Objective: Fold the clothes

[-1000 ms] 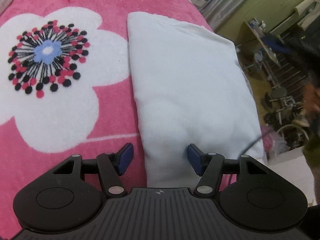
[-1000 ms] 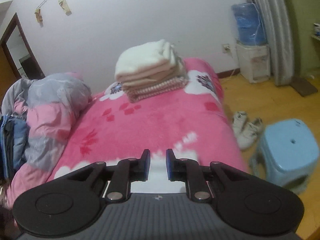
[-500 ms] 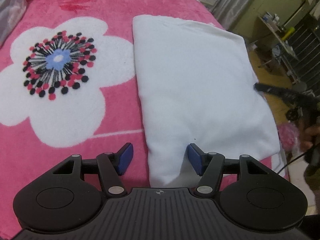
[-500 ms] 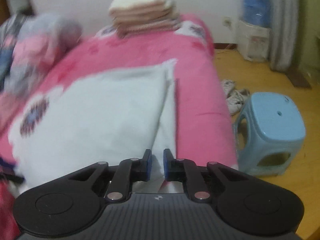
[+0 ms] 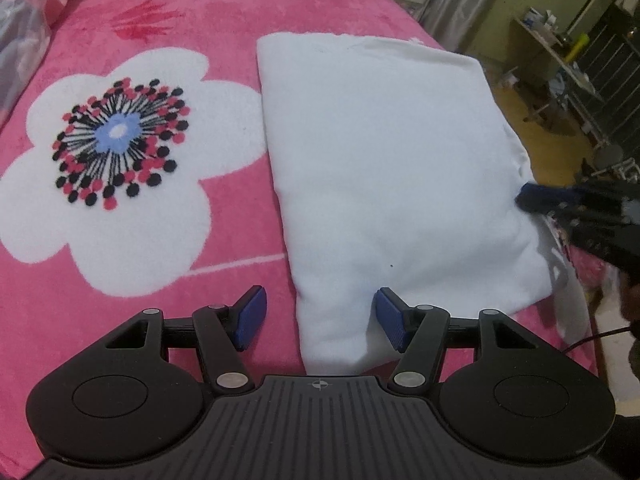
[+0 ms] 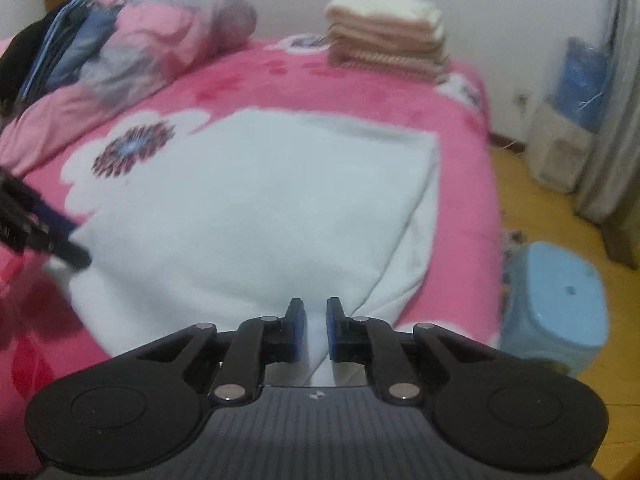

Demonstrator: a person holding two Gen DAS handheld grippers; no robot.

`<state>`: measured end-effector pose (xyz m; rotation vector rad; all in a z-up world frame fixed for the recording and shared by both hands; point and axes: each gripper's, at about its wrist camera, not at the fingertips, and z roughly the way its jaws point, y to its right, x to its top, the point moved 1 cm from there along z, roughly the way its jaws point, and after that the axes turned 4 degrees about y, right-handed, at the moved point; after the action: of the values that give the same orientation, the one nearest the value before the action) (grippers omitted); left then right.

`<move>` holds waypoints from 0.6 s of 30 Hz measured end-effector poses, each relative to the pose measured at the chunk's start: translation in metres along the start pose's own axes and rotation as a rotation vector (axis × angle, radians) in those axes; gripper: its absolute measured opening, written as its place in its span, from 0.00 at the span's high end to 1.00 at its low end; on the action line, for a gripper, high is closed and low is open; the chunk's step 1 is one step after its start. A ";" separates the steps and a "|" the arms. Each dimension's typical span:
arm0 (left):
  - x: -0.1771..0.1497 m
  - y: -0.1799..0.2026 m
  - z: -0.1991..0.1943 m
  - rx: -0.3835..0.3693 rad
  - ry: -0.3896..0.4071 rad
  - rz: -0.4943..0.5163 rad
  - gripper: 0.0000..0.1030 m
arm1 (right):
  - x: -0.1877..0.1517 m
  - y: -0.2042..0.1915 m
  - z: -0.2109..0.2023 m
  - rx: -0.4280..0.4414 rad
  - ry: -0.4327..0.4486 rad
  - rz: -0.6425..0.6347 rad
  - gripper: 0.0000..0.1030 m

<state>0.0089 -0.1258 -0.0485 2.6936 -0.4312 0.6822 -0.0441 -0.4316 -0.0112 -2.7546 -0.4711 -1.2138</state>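
Plush pink fleece blanket (image 5: 224, 24), napped and soft, printed with a big white 5-petal flower (image 5: 120, 164) with a blue centre ringed by black and red dots. On it, toward the bed's right edge, a white garment (image 5: 384, 168) folded into a rough rectangle: thick, matte, fuzzy cloth, smooth on top, left edge straight, far corners rounded, the right side puckered into small creases.

Left gripper (image 5: 318, 314): black plastic linkages, ribbed blue pads, spread wide and released, straddling the garment's near left corner with nothing pinched; right pad over the cloth, left pad over the pink fleece.

Right gripper (image 6: 316, 330): nearly clenched, grasping a bunched fold of the garment's right edge (image 6: 320, 344), cloth pulled into a peak between the pads with diagonal creases running away from it.

At the bed's far end, a stack of folded cream and beige textiles (image 6: 386, 32); to the left, a rumpled pink-and-grey quilt (image 6: 132, 52). Beside the bed, on a yellow-brown floor, a pale blue plastic stool (image 6: 556, 304), rounded and glossy.
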 end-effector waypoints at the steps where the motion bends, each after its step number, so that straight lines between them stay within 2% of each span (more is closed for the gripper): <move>1: 0.000 0.000 -0.002 0.000 0.008 0.003 0.41 | 0.002 -0.003 -0.006 -0.006 0.011 -0.019 0.89; 4: 0.001 -0.001 -0.006 0.005 0.029 0.013 0.41 | 0.005 0.000 -0.016 0.023 0.048 0.010 0.89; 7: 0.001 -0.002 -0.004 0.006 0.031 0.010 0.41 | -0.004 0.006 -0.018 0.111 0.075 0.054 0.89; 14: -0.002 0.000 -0.005 0.001 0.024 0.016 0.41 | -0.008 -0.007 -0.011 0.077 0.000 0.036 0.89; 15: -0.002 -0.001 -0.005 0.002 0.026 0.012 0.41 | -0.007 -0.010 -0.011 0.073 0.001 0.026 0.89; 18: -0.001 -0.001 -0.003 0.008 0.024 0.003 0.41 | 0.011 -0.031 -0.015 0.109 0.078 -0.025 0.89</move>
<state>0.0073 -0.1236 -0.0469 2.6895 -0.4281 0.7176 -0.0577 -0.4028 0.0060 -2.6084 -0.5483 -1.2567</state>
